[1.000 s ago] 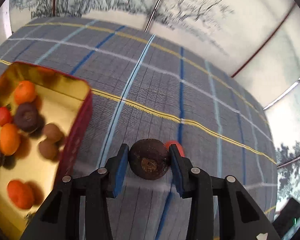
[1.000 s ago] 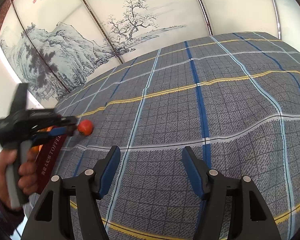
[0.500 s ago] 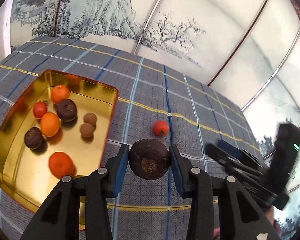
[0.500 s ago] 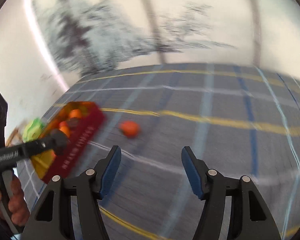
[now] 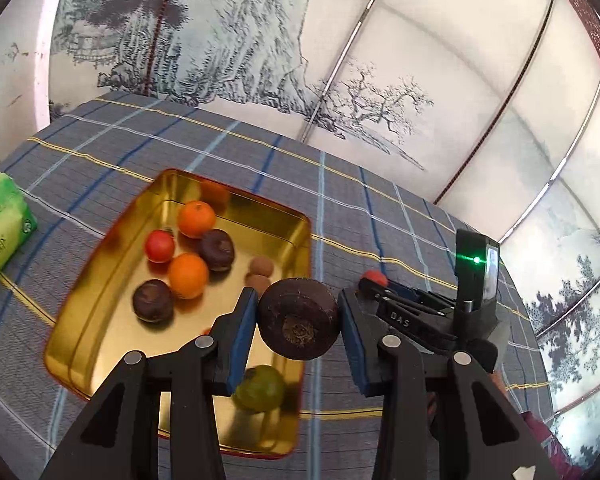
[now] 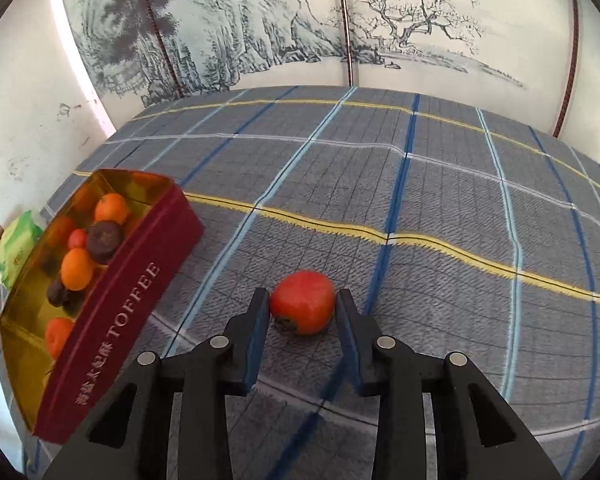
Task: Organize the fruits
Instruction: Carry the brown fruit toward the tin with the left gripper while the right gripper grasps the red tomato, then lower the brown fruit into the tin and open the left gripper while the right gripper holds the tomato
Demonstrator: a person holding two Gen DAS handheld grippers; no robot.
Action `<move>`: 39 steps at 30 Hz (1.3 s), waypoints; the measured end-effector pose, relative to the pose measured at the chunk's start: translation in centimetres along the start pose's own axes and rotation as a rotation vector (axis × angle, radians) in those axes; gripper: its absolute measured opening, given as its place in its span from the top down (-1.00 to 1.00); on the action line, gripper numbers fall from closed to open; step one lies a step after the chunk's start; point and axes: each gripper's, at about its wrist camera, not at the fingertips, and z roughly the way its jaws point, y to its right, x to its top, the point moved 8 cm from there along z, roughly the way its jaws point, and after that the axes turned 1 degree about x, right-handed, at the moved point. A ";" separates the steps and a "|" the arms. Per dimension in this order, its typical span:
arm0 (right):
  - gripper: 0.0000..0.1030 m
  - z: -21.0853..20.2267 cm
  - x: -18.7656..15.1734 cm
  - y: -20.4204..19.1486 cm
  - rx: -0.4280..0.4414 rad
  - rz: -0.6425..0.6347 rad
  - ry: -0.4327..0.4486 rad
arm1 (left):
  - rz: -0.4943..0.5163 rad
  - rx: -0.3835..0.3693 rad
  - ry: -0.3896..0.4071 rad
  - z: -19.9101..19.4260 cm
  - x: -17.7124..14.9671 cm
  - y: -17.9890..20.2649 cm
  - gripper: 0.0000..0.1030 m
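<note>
Left wrist | left tool (image 5: 298,322) grips dark fruit (image 5: 298,323) | right tool (image 6: 302,312) closing around red fruit (image 6: 303,301), contact unclear

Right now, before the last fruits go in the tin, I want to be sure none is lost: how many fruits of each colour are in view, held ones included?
Orange fruits: 3
Dark brown fruits: 3
Red fruits: 2
Small light brown fruits: 2
Green fruit: 1
Total: 11

Left gripper (image 5: 298,322) clamps a dark brown fruit (image 5: 298,323) — gold tin (image 5: 100,300) below
</note>
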 end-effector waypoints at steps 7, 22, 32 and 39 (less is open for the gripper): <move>0.35 -3.5 -1.1 1.6 -0.038 0.018 0.086 | 0.009 0.046 0.055 -1.1 0.7 -3.6 0.28; 0.35 -7.5 -4.1 8.9 -0.221 0.176 0.164 | 0.126 0.028 0.157 -0.5 0.5 -6.2 0.28; 0.35 -6.8 -4.1 8.8 -0.234 0.172 0.138 | 0.120 0.023 0.195 -0.1 -1.1 -7.8 0.28; 0.35 -6.5 -4.2 8.8 -0.241 0.172 0.122 | 0.153 0.021 0.187 -0.2 -2.1 -7.5 0.28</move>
